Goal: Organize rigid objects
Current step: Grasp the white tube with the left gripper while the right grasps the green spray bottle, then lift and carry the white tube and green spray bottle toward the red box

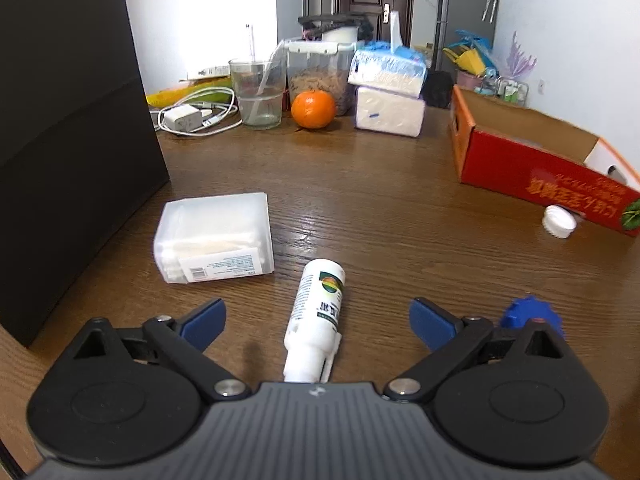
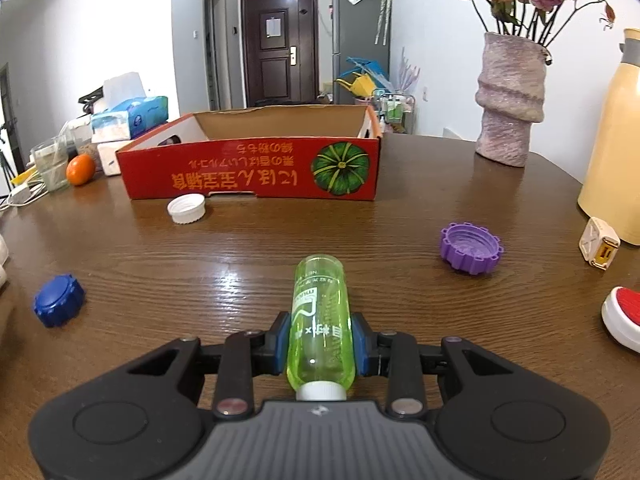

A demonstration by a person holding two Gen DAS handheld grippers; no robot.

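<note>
1. The wooden table [image 2: 400, 216] carried everything, its grain running across both wrist views.
2. A tall black box [image 1: 68, 120] stood at the table's left edge in the left wrist view.
3. An open red cardboard box [image 2: 248, 174] with a green pumpkin printed on its side sat near the middle of the table, its inside mostly hidden from view.
4. A textured mauve vase [image 2: 510, 100] of dried roses stood to the right of that box, with a cream flask [image 2: 612, 136] at the far right edge.
5. A translucent plastic case [image 1: 216, 236] lay flat just ahead and left of the left gripper.
6. The right gripper [image 2: 320, 346] was clamped on a green bottle [image 2: 320, 312], which lay along the fingers with its white cap toward the camera.
7. The left gripper [image 1: 316, 322] had its fingers spread wide; a white bottle [image 1: 316, 312] lay on the table between them, touched by neither pad.
8. A purple cap [image 2: 471, 249] sat open side up, well right of the green bottle.
9. A blue cap [image 2: 58, 300] rested to the left.
10. A white cap [image 2: 187, 208] lay just before the red box.
</note>
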